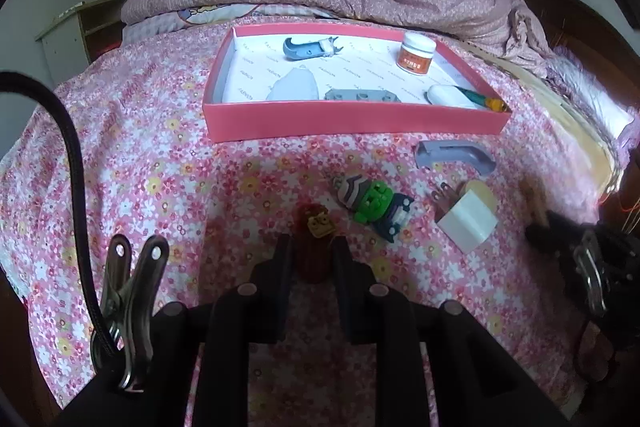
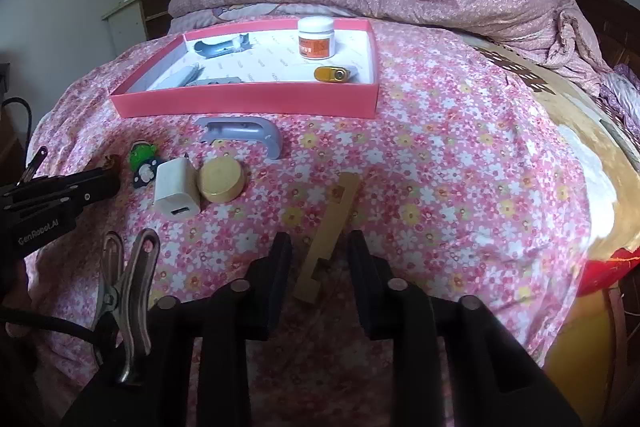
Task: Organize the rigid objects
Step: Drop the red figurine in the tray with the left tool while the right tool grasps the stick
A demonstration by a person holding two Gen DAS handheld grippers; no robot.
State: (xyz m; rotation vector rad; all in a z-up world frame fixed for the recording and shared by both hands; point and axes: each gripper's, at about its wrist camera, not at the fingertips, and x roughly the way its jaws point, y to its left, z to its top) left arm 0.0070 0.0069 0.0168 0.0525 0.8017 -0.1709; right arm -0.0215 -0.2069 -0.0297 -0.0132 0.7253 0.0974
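Left wrist: left gripper (image 1: 311,247) downtilted around red figure (image 1: 314,247).

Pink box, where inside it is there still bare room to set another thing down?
The pink box has a bare middle strip, between the blue piece and the jar, and in front of the jar. Its near edge is crowded: a white wedge, a grey plate and a white and orange item line it.

"GenRobot.AI" in white on the black left gripper (image 2: 102,183), faint repeated "FASHION" print on the pink box (image 1: 352,121) lining
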